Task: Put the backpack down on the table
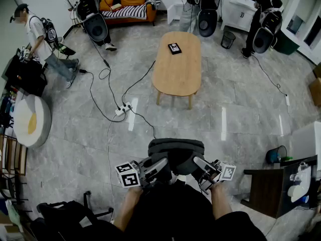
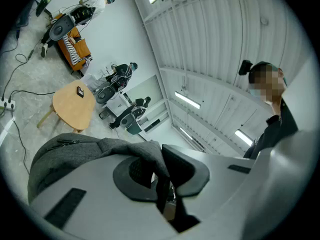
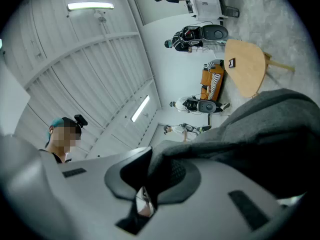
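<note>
A dark grey backpack (image 1: 175, 152) hangs in the air in front of me, well short of the oval wooden table (image 1: 176, 64). My left gripper (image 1: 161, 170) is shut on a fold of the backpack's grey fabric (image 2: 125, 149), pinched between its pads (image 2: 175, 164). My right gripper (image 1: 199, 170) is shut on the backpack's other edge (image 3: 235, 129), with fabric between its black pads (image 3: 130, 169). A small black object (image 1: 174, 48) lies on the table's far end. The table shows small in both gripper views, beyond the backpack.
Cables and a white power strip (image 1: 123, 108) run over the tiled floor between me and the table. A dark side table (image 1: 273, 187) and a teal bin (image 1: 276, 154) stand at my right. A white round seat (image 1: 31, 119) is left; several people stand around the room's far side.
</note>
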The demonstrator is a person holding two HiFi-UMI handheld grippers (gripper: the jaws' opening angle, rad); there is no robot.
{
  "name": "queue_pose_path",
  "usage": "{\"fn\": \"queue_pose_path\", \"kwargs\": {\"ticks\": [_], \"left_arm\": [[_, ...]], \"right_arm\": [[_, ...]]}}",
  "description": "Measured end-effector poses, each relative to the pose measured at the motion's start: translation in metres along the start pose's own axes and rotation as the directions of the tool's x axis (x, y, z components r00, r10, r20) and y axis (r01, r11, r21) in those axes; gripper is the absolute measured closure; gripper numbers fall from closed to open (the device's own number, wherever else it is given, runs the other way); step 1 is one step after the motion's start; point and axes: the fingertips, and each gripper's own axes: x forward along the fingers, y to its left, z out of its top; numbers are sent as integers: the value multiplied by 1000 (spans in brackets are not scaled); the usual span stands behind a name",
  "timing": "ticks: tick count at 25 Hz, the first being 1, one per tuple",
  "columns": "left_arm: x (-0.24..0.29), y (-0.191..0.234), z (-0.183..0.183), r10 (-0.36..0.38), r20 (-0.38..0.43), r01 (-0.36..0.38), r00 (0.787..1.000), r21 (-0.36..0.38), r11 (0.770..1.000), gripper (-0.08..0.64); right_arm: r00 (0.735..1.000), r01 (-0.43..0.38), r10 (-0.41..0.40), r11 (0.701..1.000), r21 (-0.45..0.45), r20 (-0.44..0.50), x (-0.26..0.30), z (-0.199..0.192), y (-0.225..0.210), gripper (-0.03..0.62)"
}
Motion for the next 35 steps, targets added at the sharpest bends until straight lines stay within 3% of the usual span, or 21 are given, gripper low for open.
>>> {"fn": "queue_pose_path", "kwargs": {"ticks": [6, 11, 23, 35], "left_arm": [[9, -12, -3, -14, 11, 14, 1000, 17, 1000, 518], [18, -15, -6, -24, -22, 25, 999, 45, 999, 518], [4, -9, -9, -40, -57, 41, 998, 24, 999, 518], [-15, 5, 17, -85, -90, 88, 992, 25, 996, 518]], "right_arm": [[1000, 6, -6, 1000, -14, -10, -13, 8, 5, 552], [998, -19, 17, 999, 25, 64, -15, 20, 11, 552], [998, -4, 0, 998, 65, 67, -12, 5, 6, 551], [994, -27, 21, 998, 55, 105, 21, 4, -1, 551]]}}
